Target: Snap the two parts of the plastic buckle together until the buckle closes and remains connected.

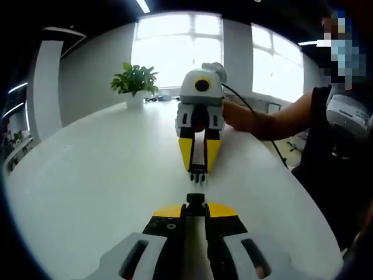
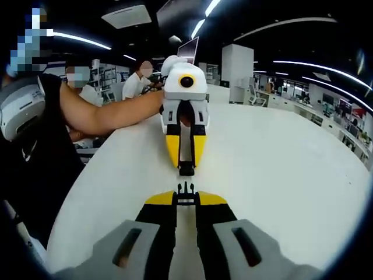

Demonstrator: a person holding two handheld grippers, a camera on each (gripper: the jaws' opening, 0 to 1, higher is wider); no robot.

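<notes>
just apart, pronged half (image 1: 197,172) in right tool (image 1: 198,169), socket half (image 1: 195,203) in left tool (image 1: 195,217)

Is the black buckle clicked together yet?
Not yet. The black pronged plastic buckle half in the right claw and the black socket half in the left claw show white table between them.

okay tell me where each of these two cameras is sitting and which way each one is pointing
Left gripper view: rides the left gripper, which grips the black socket buckle half; faces the right gripper across the white table, toward windows and a green potted plant; a forearm shows.
Right gripper view: rides the right gripper, which grips the black pronged buckle half; faces the left gripper, toward the office; an arm shows.
Shared: both grippers, both halves, the table; the cameras face each other.
</notes>
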